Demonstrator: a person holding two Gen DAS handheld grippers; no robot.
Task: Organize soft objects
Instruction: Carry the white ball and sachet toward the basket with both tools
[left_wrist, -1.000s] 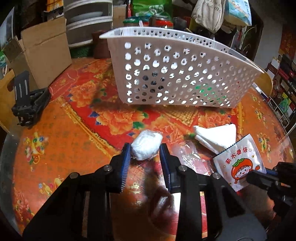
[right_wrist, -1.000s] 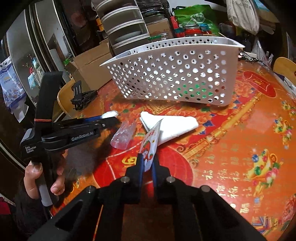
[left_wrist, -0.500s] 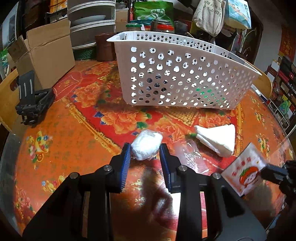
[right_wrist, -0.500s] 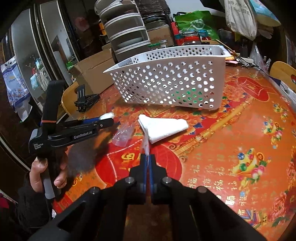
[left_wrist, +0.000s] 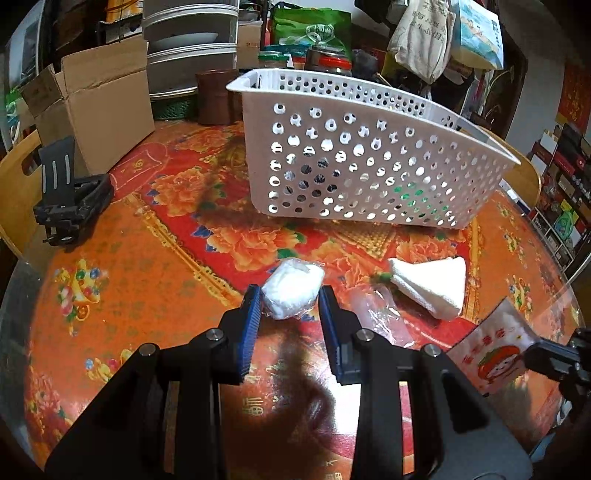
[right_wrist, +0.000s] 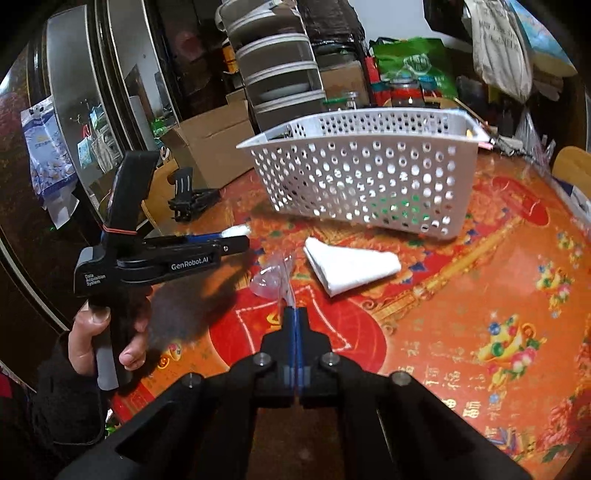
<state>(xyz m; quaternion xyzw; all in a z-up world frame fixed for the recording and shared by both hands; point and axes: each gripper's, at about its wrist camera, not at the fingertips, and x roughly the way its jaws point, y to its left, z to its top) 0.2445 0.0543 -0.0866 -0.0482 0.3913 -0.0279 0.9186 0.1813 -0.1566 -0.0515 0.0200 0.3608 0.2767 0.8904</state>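
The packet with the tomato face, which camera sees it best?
The left wrist view. There the packet shows its printed front, pinched at one edge by the right gripper. The right wrist view catches it only edge-on, a thin sliver sticking up from the shut fingers.

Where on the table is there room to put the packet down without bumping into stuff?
Bare cloth lies right of the folded white cloth, below the white basket. More lies between the black holder and the wrapped white bundle. It is crowded in the middle: bundle, clear wrapper and cloth lie close together.
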